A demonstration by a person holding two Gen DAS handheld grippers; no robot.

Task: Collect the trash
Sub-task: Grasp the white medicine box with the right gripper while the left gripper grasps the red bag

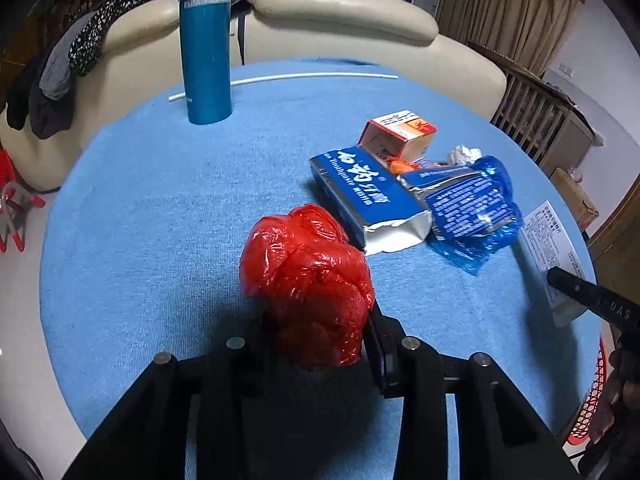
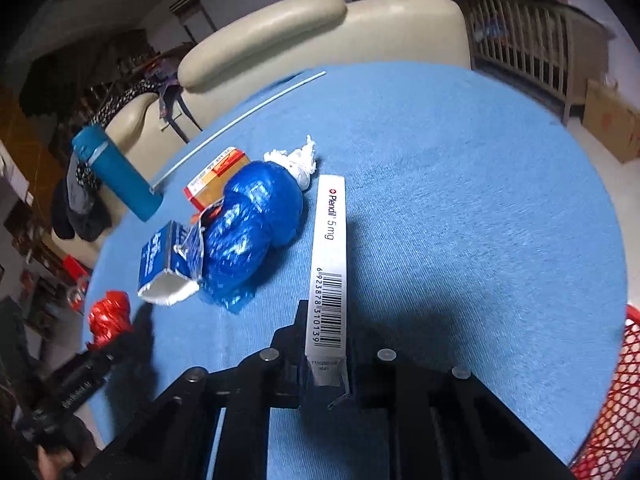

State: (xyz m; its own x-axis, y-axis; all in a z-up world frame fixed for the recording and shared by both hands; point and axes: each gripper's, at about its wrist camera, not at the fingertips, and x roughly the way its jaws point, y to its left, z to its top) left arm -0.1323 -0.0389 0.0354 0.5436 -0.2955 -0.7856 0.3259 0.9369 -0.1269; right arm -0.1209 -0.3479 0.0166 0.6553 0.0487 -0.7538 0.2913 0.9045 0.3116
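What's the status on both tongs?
Left tongs shut on red bag. Right tongs shut on white box. Blue bag, cartons still on table. Nothing blocking.

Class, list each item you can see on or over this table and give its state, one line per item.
Left gripper: shut on red bag.
Red bag: crumpled, held.
Right gripper: shut on white box.
White box: held on edge.
Blue carton: lying flat, end open.
Orange box: lying, flap open.
Blue bag: bunched, on table.
Tissue: crumpled.
Bottle: upright, capped.

Bare blue cloth (image 1: 160, 208) leftward; trash cluster (image 1: 400, 192) and bottle (image 1: 206, 48) beyond.
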